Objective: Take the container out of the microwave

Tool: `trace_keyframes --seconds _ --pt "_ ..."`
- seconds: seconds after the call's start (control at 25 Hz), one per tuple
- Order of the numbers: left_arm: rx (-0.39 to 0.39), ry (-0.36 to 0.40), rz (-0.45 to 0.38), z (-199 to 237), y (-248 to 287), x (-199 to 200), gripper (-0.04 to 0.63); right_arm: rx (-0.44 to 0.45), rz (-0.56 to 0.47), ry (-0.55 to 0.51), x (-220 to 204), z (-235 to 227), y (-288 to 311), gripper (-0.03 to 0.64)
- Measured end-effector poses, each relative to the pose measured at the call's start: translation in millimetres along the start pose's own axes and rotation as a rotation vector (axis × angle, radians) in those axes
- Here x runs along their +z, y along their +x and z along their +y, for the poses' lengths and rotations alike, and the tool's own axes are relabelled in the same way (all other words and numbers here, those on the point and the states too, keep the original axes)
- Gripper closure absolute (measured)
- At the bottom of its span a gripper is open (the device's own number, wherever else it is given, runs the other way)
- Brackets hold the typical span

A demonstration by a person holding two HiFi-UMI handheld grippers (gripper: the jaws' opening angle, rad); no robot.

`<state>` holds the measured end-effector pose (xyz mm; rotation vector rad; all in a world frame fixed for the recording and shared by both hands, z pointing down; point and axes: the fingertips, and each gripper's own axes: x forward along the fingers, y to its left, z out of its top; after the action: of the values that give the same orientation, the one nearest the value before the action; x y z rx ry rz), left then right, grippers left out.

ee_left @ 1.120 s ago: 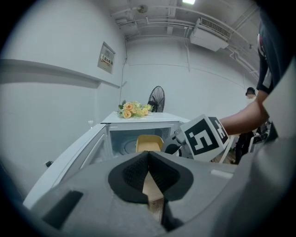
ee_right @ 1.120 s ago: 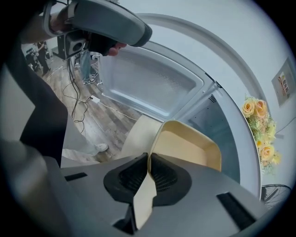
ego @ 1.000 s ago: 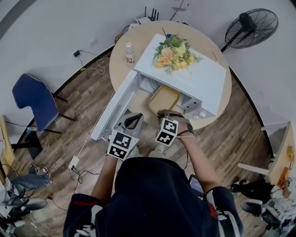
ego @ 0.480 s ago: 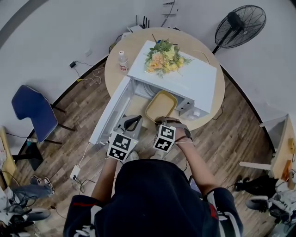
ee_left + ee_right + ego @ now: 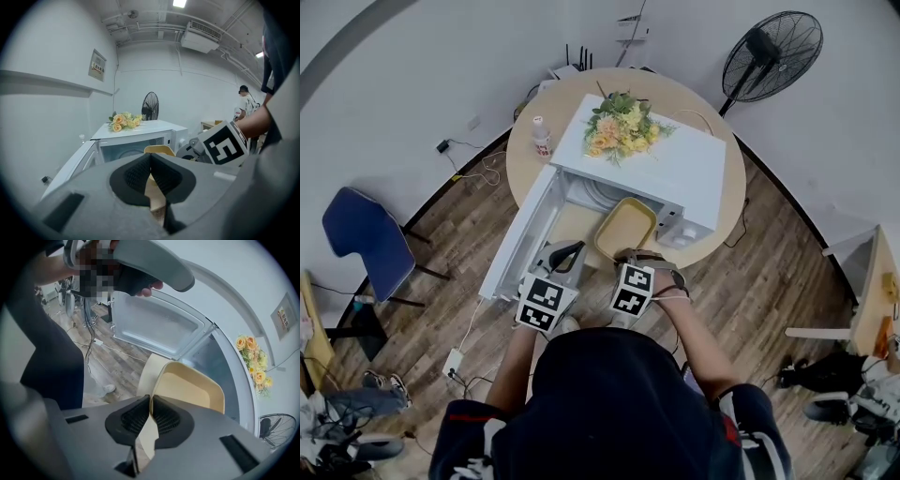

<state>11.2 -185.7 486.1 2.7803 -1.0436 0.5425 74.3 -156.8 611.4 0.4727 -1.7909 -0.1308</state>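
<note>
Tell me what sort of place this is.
Probably a lab or workshop room, not a kitchen: the microwave sits on a round table, a pedestal fan stands nearby, and a ceiling air unit hangs overhead.

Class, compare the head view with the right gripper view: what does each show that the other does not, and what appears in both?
Only the head view shows the blue chair and the bottle on the table. Only the right gripper view shows the right gripper shut on the rim of the container, and a wall sign. Both show the container, the open microwave, the flowers on top of it, and the fan.
</note>
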Motion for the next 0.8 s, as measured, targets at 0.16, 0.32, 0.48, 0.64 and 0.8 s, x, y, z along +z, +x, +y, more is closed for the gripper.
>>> trace_keyframes --seconds 0.16,0.32,0.48,0.64,0.8 --pt "-0.008 0.005 0.001 -2.7 3.3 0.8 0.580 0.008 0.004 0.007 -4.4 4.5 0.9 0.590" --pt "-0.013 0.007 -0.002 -5.3 5.7 2.8 0.580 0.014 0.004 0.015 -7.1 7.2 0.4 0.591" --pt "-0.013 0.006 -0.008 -4.0 7.1 5.4 0.580 0.014 0.003 0.021 -6.7 6.1 -0.7 0.591" --pt "-0.018 0.025 -0.013 -5.5 9.3 10.5 0.580 0.016 0.002 0.028 -7.3 5.6 -1.7 0.591" --pt "-0.020 0.036 -0.026 -8.0 9.4 15.9 0.580 0.019 0.000 0.034 -6.5 8.7 -2.0 0.591"
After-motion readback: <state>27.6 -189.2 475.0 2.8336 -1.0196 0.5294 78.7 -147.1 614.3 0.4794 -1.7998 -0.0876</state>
